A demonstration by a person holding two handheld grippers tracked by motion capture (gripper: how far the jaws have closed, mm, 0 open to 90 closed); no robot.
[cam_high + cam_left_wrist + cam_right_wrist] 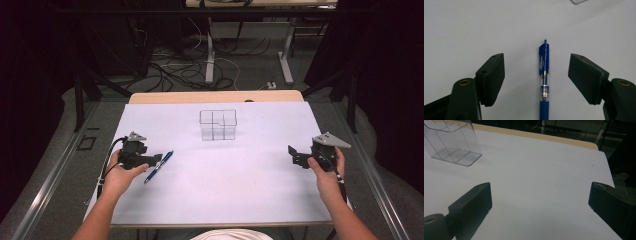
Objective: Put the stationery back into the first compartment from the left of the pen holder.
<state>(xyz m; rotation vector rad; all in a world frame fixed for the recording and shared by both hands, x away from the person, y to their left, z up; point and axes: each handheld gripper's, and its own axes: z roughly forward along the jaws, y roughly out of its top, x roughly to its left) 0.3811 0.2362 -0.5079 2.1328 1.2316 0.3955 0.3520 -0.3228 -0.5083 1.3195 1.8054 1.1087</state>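
Note:
A blue click pen (161, 165) lies on the white sheet at the left, its clip end pointing away and to the right. My left gripper (154, 161) hovers low over it. In the left gripper view the pen (544, 82) lies lengthwise between the two black jaws, which stand apart on either side without touching it; the left gripper (537, 63) is open. My right gripper (294, 155) is held at the right side of the sheet, pointing left. In its own view the right gripper (541, 191) is open wide over bare sheet with nothing between the jaws.
A clear plastic holder (218, 125) with compartments stands upright at the middle back of the white sheet (225, 190); it appears again as the holder (454, 142). The wooden table edge (215, 96) runs behind it, with cables and desk legs on the floor beyond.

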